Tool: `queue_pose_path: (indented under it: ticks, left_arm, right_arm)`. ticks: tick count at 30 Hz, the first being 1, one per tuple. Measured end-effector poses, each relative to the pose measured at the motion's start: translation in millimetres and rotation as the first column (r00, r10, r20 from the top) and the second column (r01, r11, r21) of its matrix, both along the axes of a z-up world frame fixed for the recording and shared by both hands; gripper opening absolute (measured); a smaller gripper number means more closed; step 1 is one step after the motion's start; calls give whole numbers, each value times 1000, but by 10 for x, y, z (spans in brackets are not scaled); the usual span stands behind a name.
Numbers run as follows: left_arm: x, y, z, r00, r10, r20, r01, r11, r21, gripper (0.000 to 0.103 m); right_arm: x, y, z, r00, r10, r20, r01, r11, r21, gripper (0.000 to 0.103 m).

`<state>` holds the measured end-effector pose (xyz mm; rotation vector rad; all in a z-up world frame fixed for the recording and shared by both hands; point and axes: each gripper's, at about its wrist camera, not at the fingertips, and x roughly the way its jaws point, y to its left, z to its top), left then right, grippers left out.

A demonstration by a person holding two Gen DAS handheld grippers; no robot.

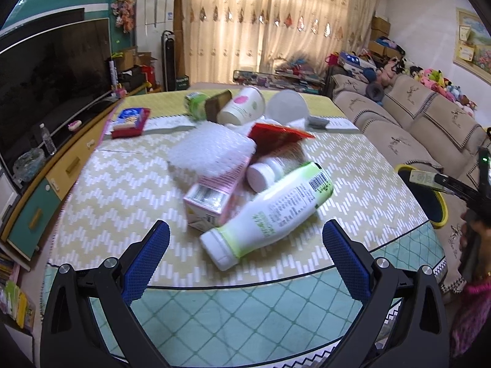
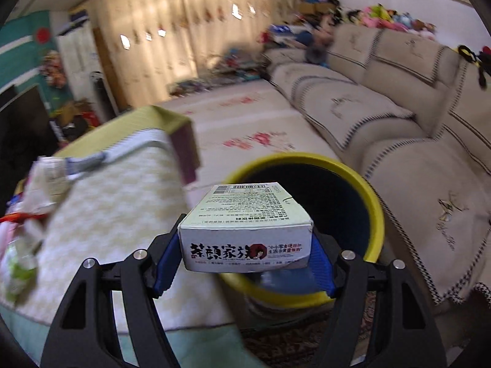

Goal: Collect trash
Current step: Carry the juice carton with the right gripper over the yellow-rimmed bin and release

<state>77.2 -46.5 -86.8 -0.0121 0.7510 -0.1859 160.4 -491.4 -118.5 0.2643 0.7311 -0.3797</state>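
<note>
One tea box gripped by right tongs over yellow-rimmed bin, left tongs open, empty.

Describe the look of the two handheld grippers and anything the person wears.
Both grippers are alike: the left gripper and right gripper have glossy black plastic linkage arms with triangular cut-outs and round silver pivot screws. Their fingers are faced with blue pads of fine mesh texture. In the left wrist view the right gripper's body shows a small green light, and a pink patterned sleeve is visible.
</note>
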Motion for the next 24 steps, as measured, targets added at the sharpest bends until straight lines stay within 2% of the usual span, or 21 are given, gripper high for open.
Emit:
queue_pose_path:
  ticks: [5, 7, 9, 19, 24]
  left_arm:
    - [93, -102, -89, 999, -31, -20, 31, 999, 8, 98]
    - [125, -123, -119, 999, -38, -27, 39, 999, 13, 98]
    - [159, -133, -156, 998, -46, -37, 46, 999, 15, 98]
    - [280, -97, -290, 994, -91, -63, 88, 995, -42, 98]
    - [368, -126, -344, 991, -115, -64, 113, 993, -44, 98]
  right_arm:
    - [236, -253, -245, 995, -58, -79, 58, 998, 1, 69]
    - [271, -318, -301, 993, -74, -88, 75, 997, 3, 74]
    - [287, -356, -312, 993, -84, -83, 85, 996, 7, 80]
    - [274, -285, -327, 994, -76, -82, 76, 997, -2, 84]
    - [300, -238, -334, 995, -61, -82, 61, 998, 3, 85]
